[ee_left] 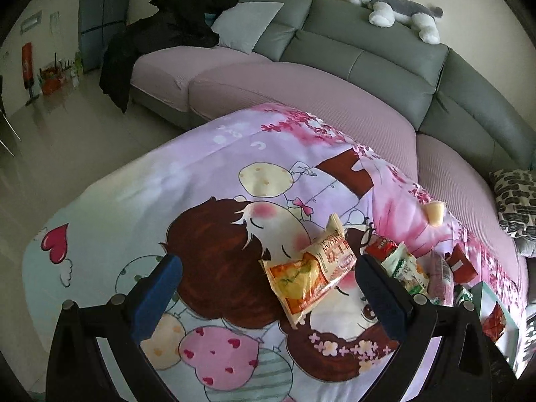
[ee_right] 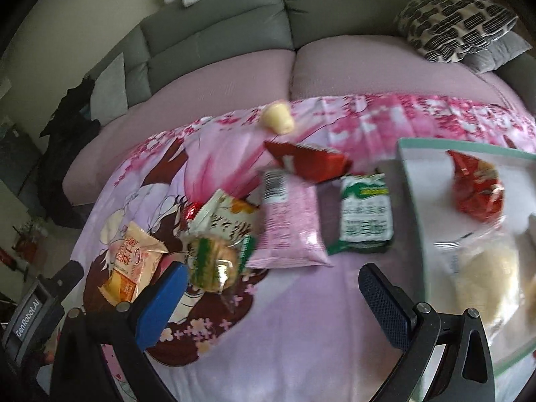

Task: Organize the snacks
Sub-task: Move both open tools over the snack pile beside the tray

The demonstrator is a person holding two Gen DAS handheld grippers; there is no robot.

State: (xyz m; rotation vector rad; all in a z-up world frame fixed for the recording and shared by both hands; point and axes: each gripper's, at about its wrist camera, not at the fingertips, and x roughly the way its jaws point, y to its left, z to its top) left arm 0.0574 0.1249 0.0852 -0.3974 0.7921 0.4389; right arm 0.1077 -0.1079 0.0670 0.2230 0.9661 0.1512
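Observation:
Several snack packets lie on a cartoon-print cloth (ee_left: 207, 174). An orange-and-cream packet (ee_left: 311, 268) lies between the fingers of my open left gripper (ee_left: 268, 288), just ahead of them; it also shows in the right wrist view (ee_right: 132, 268). My right gripper (ee_right: 271, 301) is open and empty above the cloth. Ahead of it lie a green-and-clear biscuit packet (ee_right: 217, 258), a pink packet (ee_right: 288, 224), a green packet (ee_right: 365, 214), a red packet (ee_right: 308, 160) and a yellow jelly cup (ee_right: 278, 117). A white tray (ee_right: 415, 181) on the right holds a red packet (ee_right: 475, 187) and a clear-wrapped pastry (ee_right: 482, 274).
A grey sofa with pink seat covers (ee_left: 301, 93) curves behind the cloth. A plush husky (ee_left: 395, 3) lies on its backrest. A patterned cushion (ee_right: 455, 23) sits at the right end. Black clothing (ee_left: 167, 30) hangs over the left end. Tiled floor (ee_left: 67, 134) lies to the left.

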